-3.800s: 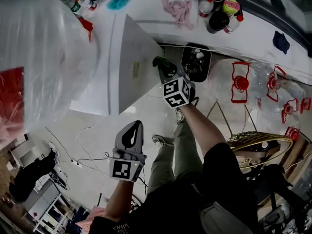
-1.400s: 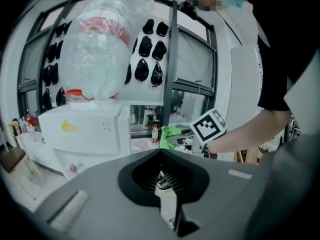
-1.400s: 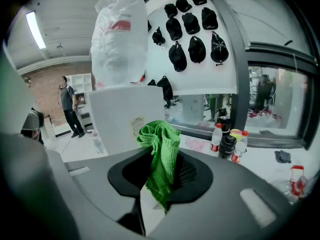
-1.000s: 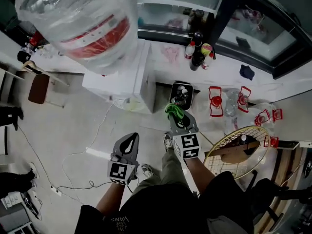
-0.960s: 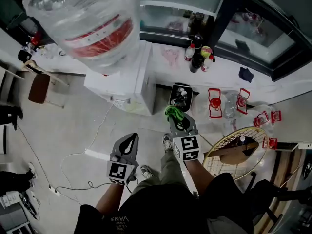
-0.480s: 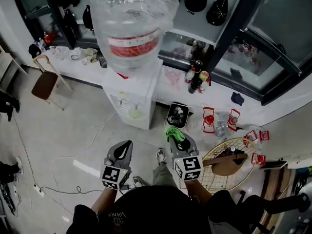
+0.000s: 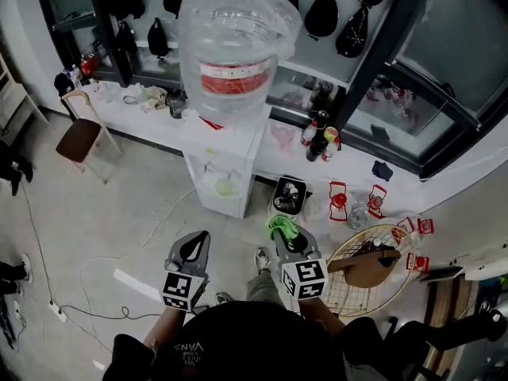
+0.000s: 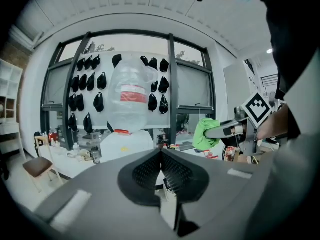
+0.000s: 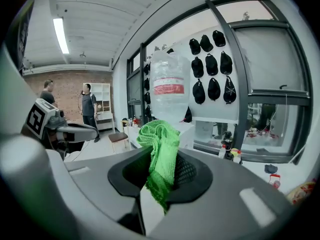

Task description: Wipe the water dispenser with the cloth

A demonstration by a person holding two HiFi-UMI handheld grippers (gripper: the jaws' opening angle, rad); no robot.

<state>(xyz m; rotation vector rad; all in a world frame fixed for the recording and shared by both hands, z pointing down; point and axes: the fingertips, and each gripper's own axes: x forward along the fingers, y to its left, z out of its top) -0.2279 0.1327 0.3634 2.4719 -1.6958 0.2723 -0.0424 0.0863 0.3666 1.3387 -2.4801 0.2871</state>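
Water dispenser (image 7: 225, 177) upright, big clear bottle (image 7: 234, 50) inverted on top. Black bin (image 7: 288, 195) just R of it holds small items. R gripper (image 7: 284, 230) clamps green cloth (image 7: 279, 226) in front of dispenser, apart from it. Cloth's long axis runs along jaws, bunch sticking out past tips. L gripper (image 7: 194, 246) pinched together, empty. Only R gripper view shows two people (image 9: 89, 106), far L of dispenser.

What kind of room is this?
Probably a workplace break corner or showroom, hard to tell which: a white water dispenser stands by a long ledge cluttered with bottles, and rows of black caps hang on the glazed wall behind.
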